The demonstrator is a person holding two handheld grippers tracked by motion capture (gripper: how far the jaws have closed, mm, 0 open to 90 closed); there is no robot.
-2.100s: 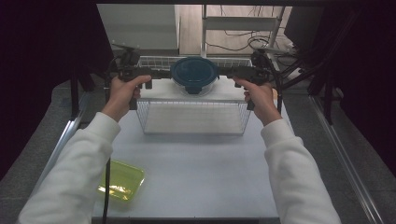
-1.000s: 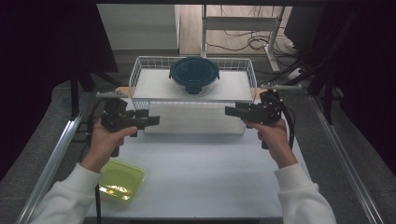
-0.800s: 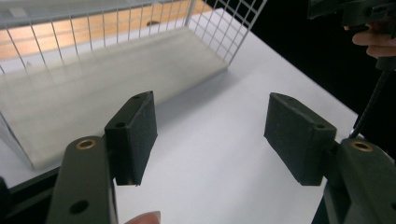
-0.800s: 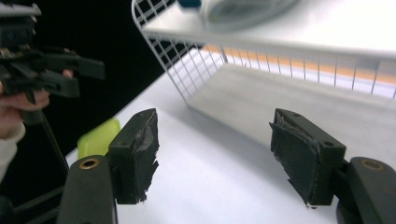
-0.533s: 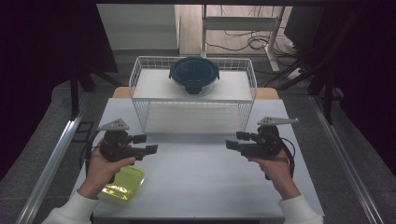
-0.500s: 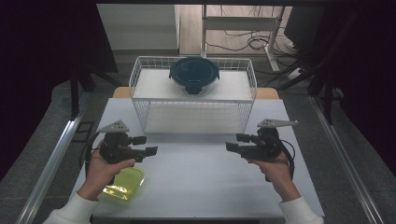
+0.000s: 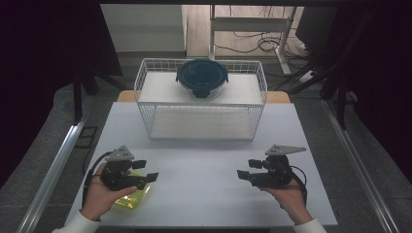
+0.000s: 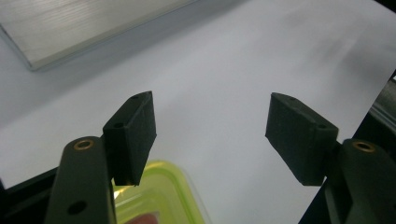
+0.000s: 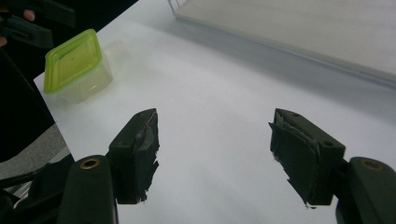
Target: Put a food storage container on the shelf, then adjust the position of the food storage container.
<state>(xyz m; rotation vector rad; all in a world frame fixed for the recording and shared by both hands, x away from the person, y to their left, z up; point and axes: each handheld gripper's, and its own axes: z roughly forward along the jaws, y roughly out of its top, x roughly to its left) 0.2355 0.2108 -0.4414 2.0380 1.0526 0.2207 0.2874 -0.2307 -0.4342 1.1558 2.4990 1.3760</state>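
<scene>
A round container with a dark blue lid sits on the top shelf of a white wire rack at the back of the table. My left gripper hovers low near the front left, open and holding nothing, just above a small clear box with a yellow-green lid. In the left gripper view that box lies under the open jaws of the left gripper. My right gripper is at the front right, open too. In the right gripper view the right gripper has bare table between its pads, and the green-lidded box is far off.
The white table top stretches between the two hands and up to the rack. The rack's lower shelf lies beyond the right gripper. Metal rails run along both table sides, with dark floor beyond.
Both hands have left the rack's sides and come back and down toward the table's near edge. The left one now hangs over the green-lidded box. The blue-lidded container stays on the rack.
</scene>
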